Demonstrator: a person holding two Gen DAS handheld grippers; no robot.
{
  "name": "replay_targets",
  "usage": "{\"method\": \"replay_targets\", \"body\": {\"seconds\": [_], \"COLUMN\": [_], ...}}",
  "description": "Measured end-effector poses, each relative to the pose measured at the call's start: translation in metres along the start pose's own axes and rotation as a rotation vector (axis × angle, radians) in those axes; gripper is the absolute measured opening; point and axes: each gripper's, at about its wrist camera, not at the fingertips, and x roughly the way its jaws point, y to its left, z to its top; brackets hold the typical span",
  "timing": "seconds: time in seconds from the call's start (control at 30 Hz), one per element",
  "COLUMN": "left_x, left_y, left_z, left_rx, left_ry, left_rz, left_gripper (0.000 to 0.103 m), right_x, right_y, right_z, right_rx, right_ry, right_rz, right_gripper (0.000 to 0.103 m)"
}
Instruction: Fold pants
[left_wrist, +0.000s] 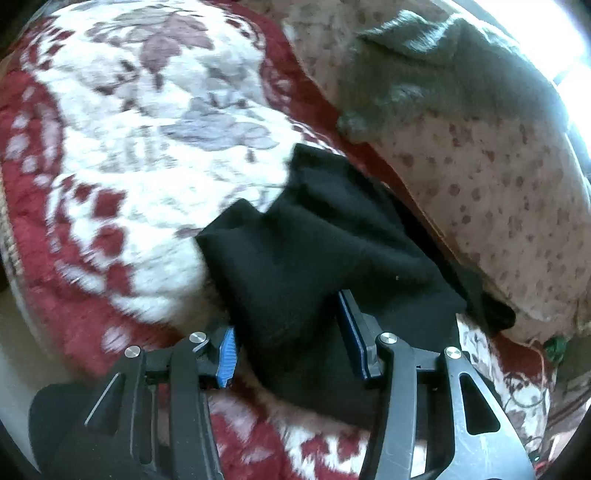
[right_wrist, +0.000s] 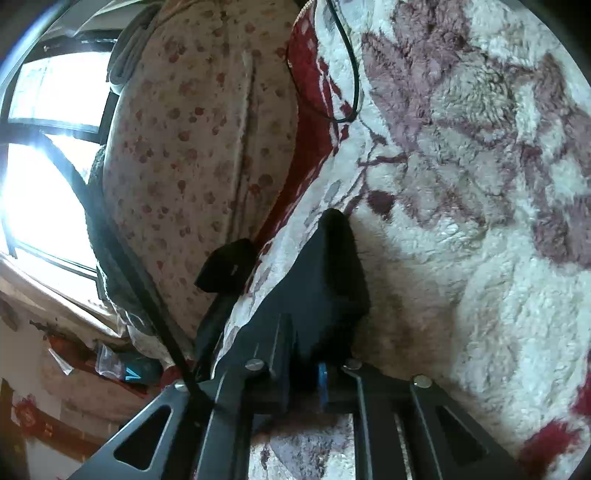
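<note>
Two tongs, left tongs gaping around black pants, right tongs clamped on pants

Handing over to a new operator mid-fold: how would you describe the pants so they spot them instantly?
Find the fluffy white blanket with red border and mauve flowers. Beside the beige spotted cushion lies a bunched black fabric garment, the pants. They are the only plain black cloth, without pattern or pile.
</note>
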Motion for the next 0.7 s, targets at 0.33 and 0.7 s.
{"method": "replay_targets", "body": {"seconds": [0.33, 0.7], "left_x": [-0.028, -0.035], "left_y": [-0.018, 0.008], "left_z": [-0.014, -0.013], "left_rx": [0.106, 0.15], "left_ry": [-0.007, 0.002], "left_rz": [0.008, 0.125], "left_gripper": [0.011, 0.043], "right_x": [-0.018, -0.024], "right_y": [0.02, 0.044], "right_z": [0.003, 0.014], "right_rx": [-0.101, -0.337], "right_ry": [0.01, 0.037], "right_rz": [-0.02, -0.433], "right_gripper": [0.005, 0.026]}}
